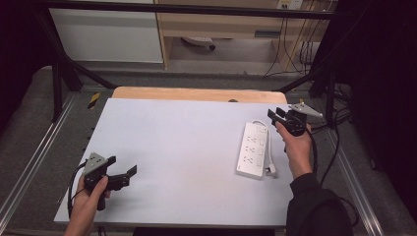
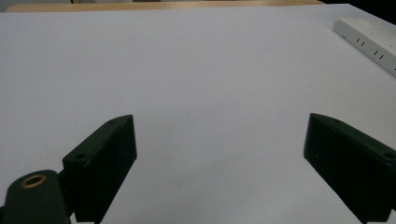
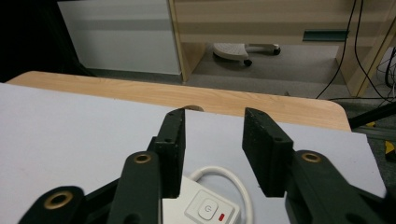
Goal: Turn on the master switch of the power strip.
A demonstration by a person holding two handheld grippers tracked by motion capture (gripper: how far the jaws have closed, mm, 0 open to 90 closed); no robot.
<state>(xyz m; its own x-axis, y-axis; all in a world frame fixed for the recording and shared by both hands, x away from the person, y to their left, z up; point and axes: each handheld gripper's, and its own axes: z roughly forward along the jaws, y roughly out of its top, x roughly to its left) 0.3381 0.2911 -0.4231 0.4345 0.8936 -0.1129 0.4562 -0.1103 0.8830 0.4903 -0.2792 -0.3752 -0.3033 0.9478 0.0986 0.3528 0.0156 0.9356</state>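
Observation:
A white power strip (image 1: 253,150) lies flat at the right side of the white table top (image 1: 187,147), its white cord (image 1: 271,155) running along its right edge. My right gripper (image 1: 276,113) hovers over the strip's far end, held by a hand in a dark sleeve. In the right gripper view its jaws (image 3: 212,144) stand partly apart with nothing between them, above the strip's switch (image 3: 205,208) and the looped cord (image 3: 224,175). My left gripper (image 1: 121,165) rests near the front left, wide open (image 2: 219,154) and pointing towards the strip (image 2: 369,42).
A wooden table edge (image 1: 196,93) with a small hole (image 1: 232,101) runs along the back. Black frame posts (image 1: 59,83) and metal rails flank the table. Loose cables (image 1: 339,123) hang at the right. Cabinets stand beyond.

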